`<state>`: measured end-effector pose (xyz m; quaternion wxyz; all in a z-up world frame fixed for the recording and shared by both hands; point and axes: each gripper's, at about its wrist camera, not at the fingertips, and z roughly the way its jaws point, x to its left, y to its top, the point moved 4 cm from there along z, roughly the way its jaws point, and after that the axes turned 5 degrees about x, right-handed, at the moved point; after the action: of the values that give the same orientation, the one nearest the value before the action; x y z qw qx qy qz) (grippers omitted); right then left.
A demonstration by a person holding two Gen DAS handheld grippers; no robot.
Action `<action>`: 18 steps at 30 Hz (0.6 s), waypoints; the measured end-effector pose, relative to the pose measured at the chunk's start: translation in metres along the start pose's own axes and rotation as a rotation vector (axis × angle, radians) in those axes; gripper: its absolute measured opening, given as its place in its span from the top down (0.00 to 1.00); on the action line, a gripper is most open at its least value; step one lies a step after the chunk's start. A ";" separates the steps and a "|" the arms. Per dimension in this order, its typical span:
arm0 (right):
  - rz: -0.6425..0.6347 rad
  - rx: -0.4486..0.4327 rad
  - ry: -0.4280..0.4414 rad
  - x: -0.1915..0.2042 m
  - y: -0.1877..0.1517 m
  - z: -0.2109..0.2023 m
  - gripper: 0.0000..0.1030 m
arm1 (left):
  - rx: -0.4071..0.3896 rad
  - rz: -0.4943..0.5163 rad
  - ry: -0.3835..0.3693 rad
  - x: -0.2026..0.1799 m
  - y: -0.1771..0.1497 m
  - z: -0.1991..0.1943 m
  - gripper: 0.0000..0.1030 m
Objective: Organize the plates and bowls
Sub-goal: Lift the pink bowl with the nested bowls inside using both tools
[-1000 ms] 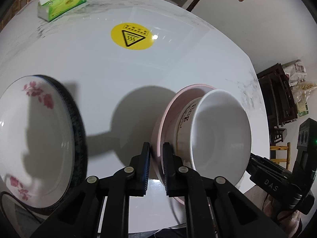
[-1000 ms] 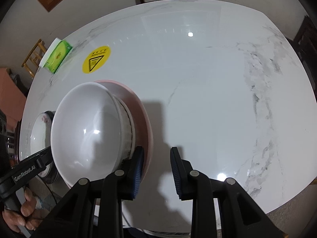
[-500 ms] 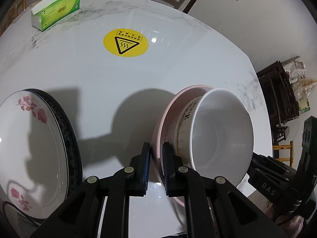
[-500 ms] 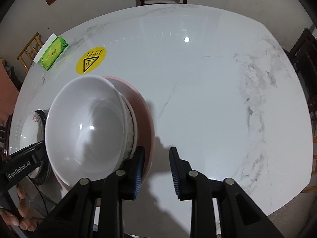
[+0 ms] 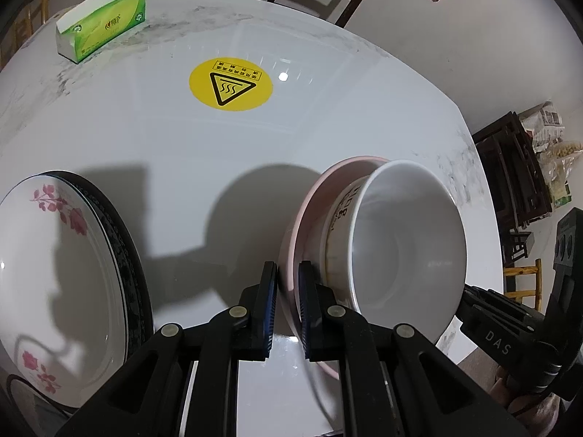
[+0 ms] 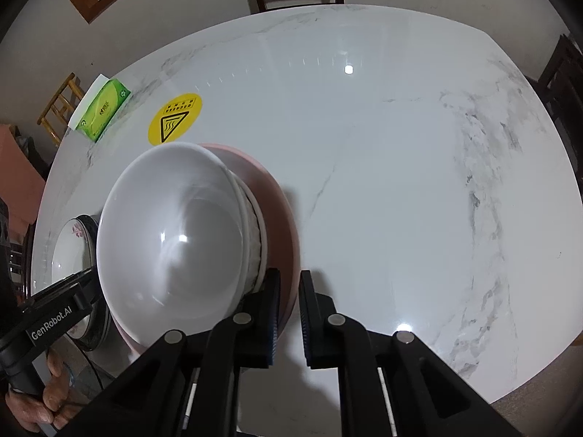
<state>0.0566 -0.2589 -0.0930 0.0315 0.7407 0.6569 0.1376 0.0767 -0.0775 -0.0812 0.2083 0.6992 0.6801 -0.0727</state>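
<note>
Since a second ago the right gripper [image 6: 289, 309] has just been closing its jaws, and they now pinch the rim of the pink plate [image 6: 282, 215], which earlier stood free beside one finger. The left gripper [image 5: 288, 309] has kept its place, its jaws clamped on the opposite rim of that plate.

The white marble table [image 6: 382, 167] fills both views. On it, in the left wrist view, a flowered plate [image 5: 54, 266] on a black-rimmed one lies at nine o'clock, well apart from the left gripper. The pink plate runs from that gripper toward one o'clock, carrying stacked bowls topped by a white bowl [image 5: 404, 240] at two o'clock. A yellow warning sticker [image 5: 231, 83] sits at twelve o'clock, a green tissue box [image 5: 102, 29] at eleven.
</note>
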 end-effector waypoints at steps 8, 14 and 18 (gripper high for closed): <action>-0.003 -0.004 -0.015 0.003 0.001 0.001 0.90 | -0.001 -0.004 0.003 -0.001 0.001 0.001 0.93; -0.005 -0.005 -0.016 0.004 0.000 0.001 0.90 | 0.001 -0.007 0.003 -0.001 0.001 0.000 0.93; -0.008 -0.006 -0.015 0.003 0.000 0.000 0.90 | -0.004 0.003 0.007 -0.002 0.001 0.000 0.93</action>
<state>0.0568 -0.2558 -0.0922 0.0394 0.7389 0.6592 0.1337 0.0773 -0.0787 -0.0801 0.2074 0.7001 0.6798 -0.0688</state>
